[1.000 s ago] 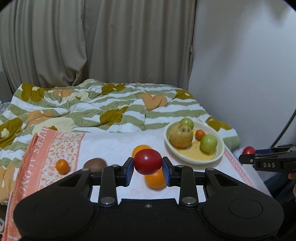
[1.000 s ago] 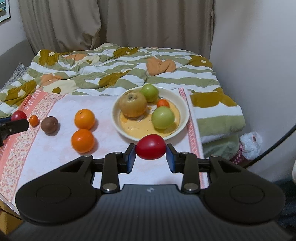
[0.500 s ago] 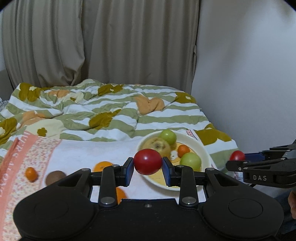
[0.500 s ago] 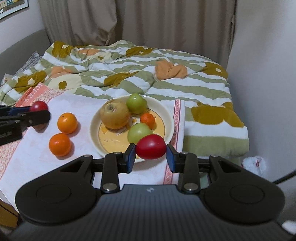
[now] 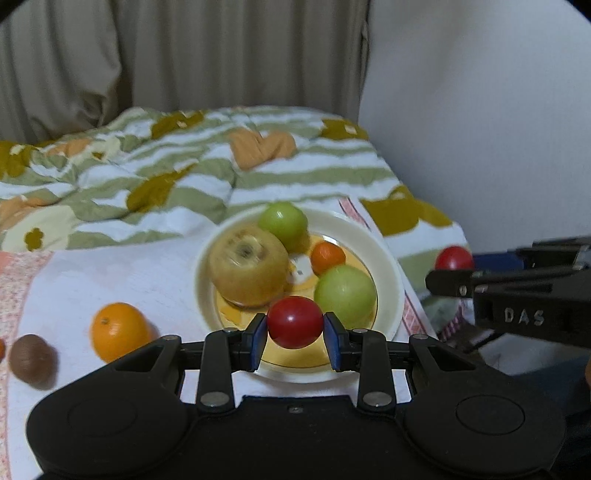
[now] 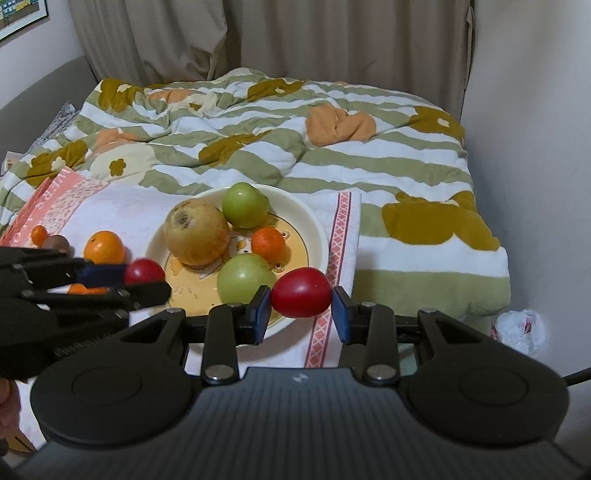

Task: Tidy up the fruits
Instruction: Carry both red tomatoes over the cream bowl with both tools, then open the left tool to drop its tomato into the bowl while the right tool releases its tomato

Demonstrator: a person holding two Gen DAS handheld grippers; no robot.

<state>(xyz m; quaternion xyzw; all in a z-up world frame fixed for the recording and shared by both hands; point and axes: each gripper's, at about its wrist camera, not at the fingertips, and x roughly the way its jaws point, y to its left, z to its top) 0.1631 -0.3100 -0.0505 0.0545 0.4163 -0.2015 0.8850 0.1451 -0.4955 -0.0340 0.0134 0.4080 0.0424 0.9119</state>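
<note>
Fingers clamping glossy red tomato

Rumpled quilt striped green and white with mustard flowers, filling mid-frame. Beige curtains across the top. White wall at right. Framed picture corner upper left. Crumpled white plastic bag lower right.

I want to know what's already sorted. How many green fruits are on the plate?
2. One green fruit sits at the far side of the plate, behind the big brown fruit. The other green fruit is at the near side, beside the small orange one. None seems hidden.
</note>
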